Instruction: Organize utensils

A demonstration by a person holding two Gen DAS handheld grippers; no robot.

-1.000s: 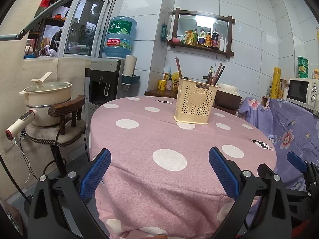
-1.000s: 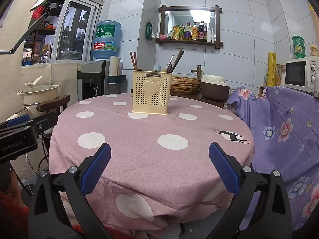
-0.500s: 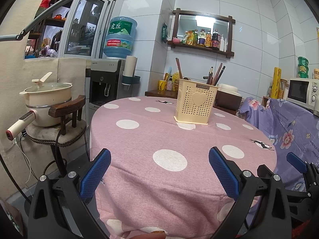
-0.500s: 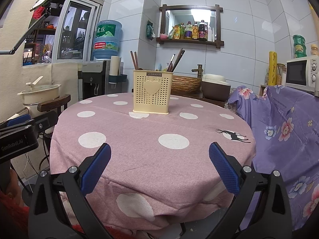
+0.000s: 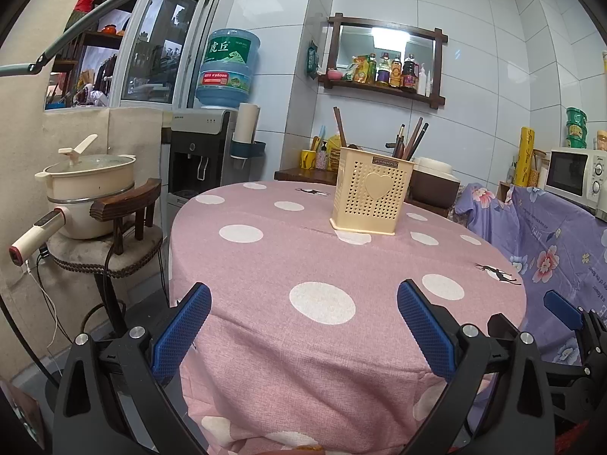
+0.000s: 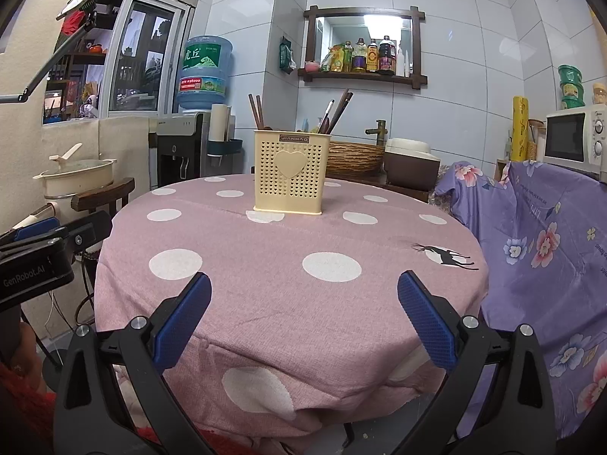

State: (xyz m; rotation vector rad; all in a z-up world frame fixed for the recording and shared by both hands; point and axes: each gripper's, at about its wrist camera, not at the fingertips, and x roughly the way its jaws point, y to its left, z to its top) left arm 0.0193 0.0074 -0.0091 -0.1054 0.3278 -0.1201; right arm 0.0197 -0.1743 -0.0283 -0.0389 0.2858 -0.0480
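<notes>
A cream perforated utensil holder (image 5: 370, 193) (image 6: 290, 172) with a heart on its front stands upright on the far half of a round table under a pink dotted cloth (image 5: 322, 265) (image 6: 288, 265). Dark chopsticks (image 5: 411, 142) (image 6: 337, 112) and other handles stick out of its top. My left gripper (image 5: 303, 326) is open at the table's near edge, nothing between its blue pads. My right gripper (image 6: 303, 314) is likewise open and empty at the near edge. The right gripper's blue tip (image 5: 561, 309) shows at the right of the left wrist view.
A chair (image 5: 114, 235) left of the table carries a cream pot (image 5: 91, 185). A water dispenser (image 5: 205, 151) stands behind it. A purple flowered cloth (image 6: 538, 250) covers furniture on the right, with a microwave (image 6: 573, 138) above. A wall shelf (image 6: 364, 72) holds bottles.
Both views have shifted very slightly; the holder sits a touch further right in each. Both grippers stay open and nothing was picked up.
</notes>
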